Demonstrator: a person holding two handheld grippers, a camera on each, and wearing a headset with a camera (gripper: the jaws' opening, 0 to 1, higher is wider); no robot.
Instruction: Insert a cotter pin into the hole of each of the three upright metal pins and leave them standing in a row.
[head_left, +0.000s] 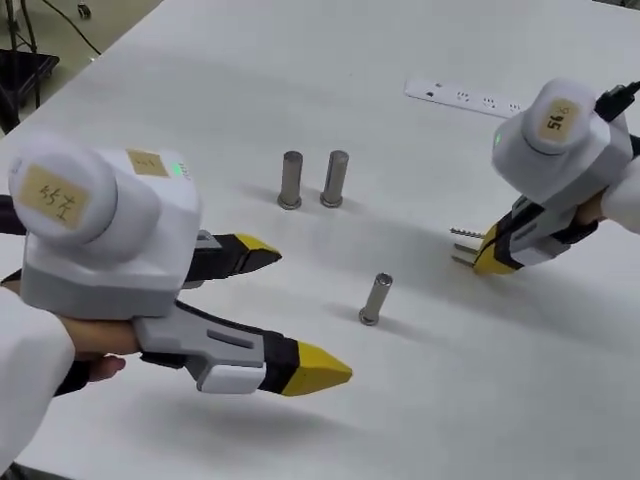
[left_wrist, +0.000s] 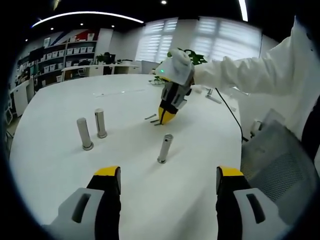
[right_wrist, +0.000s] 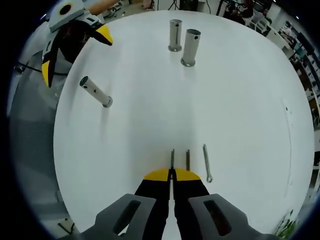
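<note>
Three grey metal pins stand upright on the white table: two side by side (head_left: 291, 180) (head_left: 335, 178) and a third (head_left: 375, 298) alone, nearer to me. My left gripper (head_left: 290, 308) hovers open at the lower left, short of the lone pin (left_wrist: 165, 148), with nothing between its jaws. My right gripper (head_left: 490, 255) is down at the table on the right. Its jaws are together, and a cotter pin (right_wrist: 172, 157) sticks straight out of the seam between them. A second cotter pin (right_wrist: 188, 159) lies just beside it and a third (right_wrist: 206, 162) lies loose to the right.
A white power strip (head_left: 465, 97) lies at the far right of the table (head_left: 200, 80). A mesh chair (left_wrist: 280, 170) stands past the table's edge on the right of the left gripper view. A person's white sleeve (left_wrist: 250, 65) reaches in behind the right gripper.
</note>
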